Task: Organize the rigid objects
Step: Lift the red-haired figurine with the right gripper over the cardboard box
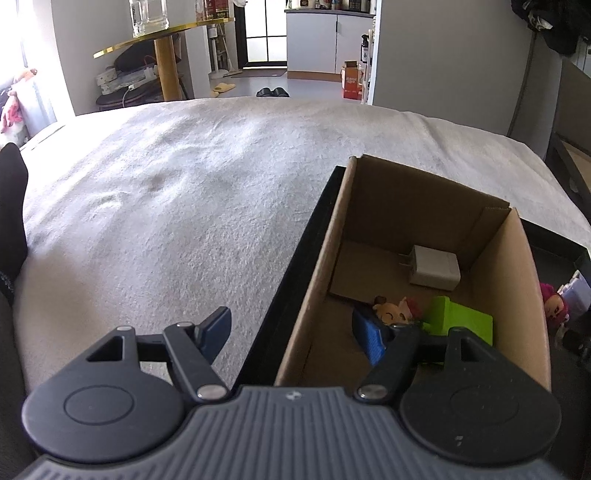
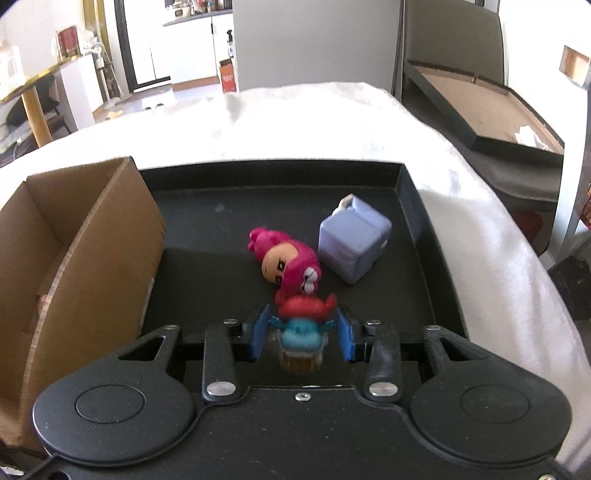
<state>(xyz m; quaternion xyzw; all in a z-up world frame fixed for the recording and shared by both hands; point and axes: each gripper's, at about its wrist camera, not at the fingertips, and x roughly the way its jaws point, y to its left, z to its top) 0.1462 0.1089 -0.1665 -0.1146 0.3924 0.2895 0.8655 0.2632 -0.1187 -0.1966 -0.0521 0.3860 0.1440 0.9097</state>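
On the black tray (image 2: 406,177), three toys: two figurines, one lavender cube (image 2: 352,240).

No lettering can be read with any certainty in either view. The small orange-and-white cardboard carton (image 1: 351,82) standing on the floor by the white wall, seen from the left wrist, bears dark print that is too small and blurred to make out, and the same orange carton (image 2: 228,78) in the right wrist view shows only a pale smudge of characters on its face. The red-labelled boxes (image 1: 215,8) on the gold-edged round table (image 1: 162,35) likewise carry marks that stay unreadable.
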